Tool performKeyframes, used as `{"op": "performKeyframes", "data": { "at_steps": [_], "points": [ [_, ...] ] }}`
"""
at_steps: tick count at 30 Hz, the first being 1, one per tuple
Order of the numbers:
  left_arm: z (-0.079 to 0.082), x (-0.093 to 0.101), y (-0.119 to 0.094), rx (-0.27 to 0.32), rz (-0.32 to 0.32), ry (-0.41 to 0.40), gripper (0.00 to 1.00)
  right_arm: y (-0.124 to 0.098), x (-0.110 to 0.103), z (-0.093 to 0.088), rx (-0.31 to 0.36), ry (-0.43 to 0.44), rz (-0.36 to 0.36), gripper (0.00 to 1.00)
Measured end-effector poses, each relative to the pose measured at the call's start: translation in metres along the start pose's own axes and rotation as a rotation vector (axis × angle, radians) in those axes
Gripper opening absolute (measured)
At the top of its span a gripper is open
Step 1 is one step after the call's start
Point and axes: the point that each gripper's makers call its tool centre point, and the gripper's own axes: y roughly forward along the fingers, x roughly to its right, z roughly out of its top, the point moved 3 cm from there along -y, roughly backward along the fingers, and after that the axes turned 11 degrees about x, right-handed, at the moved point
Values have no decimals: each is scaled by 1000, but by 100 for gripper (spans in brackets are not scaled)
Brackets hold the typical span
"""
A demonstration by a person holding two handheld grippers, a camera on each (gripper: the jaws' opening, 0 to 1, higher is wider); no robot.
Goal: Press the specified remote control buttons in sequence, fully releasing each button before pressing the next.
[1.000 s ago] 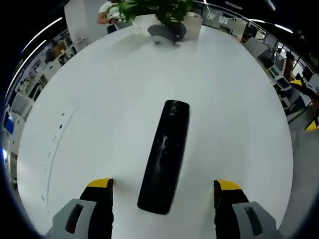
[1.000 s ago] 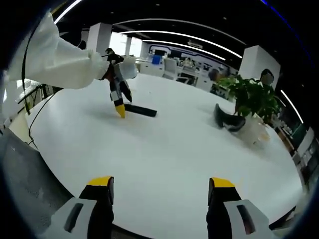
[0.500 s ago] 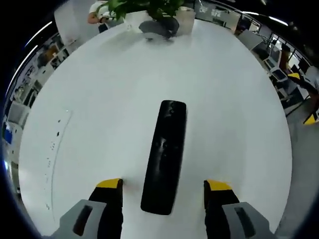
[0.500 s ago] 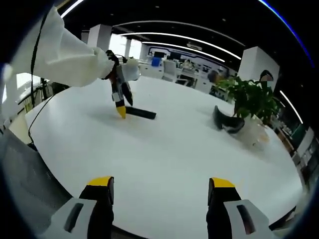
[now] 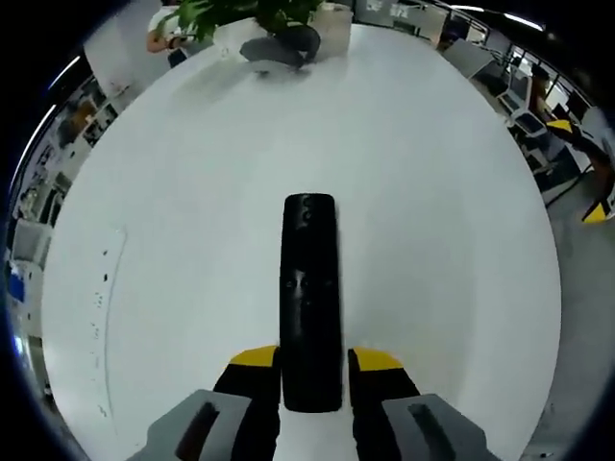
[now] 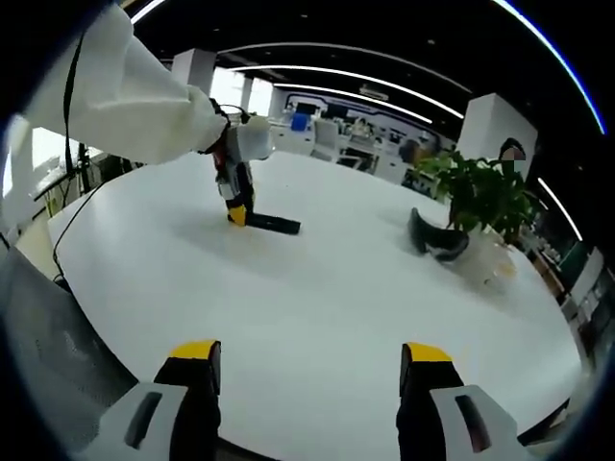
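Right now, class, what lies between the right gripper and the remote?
Bare white table in the right gripper view, from the right gripper to the remote.

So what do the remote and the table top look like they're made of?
Remote: seemingly black plastic, smooth with a slight sheen, since soft highlights show along its face; its buttons are too blurred to judge. Table: a white, smooth, matt to satin top, possibly laminate or painted board; it shows soft shadows and no grain, so the material itself stays open. The left gripper has its jaws closed against the remote's near end.

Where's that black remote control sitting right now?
The remote lies on the white table, its near end between the left gripper jaws; in the right gripper view it's far left.
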Motion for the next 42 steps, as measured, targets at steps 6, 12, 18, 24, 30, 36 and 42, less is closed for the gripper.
{"op": "performKeyframes", "data": {
  "at_steps": [6, 12, 18, 24, 30, 36, 42],
  "points": [
    [-1, -2, 0, -12, 15, -20, 23, -1, 2, 1, 14, 1, -10, 75],
    [-1, 3, 0, -20, 36, -37, 23, -1, 3, 2, 19, 5, -18, 74],
    [0, 12, 0, -22, 39, -41, 23, -1, 5, 3, 22, 7, -23, 74],
    [0, 29, 0, -2, 34, -36, 23, 0, 4, 3, 19, 1, -18, 73],
    [1, 39, 1, -6, 37, -52, 23, -1, 4, 4, 24, -2, -16, 71],
    [2, 51, 2, -51, 30, -31, 23, -2, 2, 4, 26, -6, -10, 71],
    [2, 58, 2, -71, 19, -13, 23, -2, 4, 3, 26, 5, -19, 71]
  ]
}}
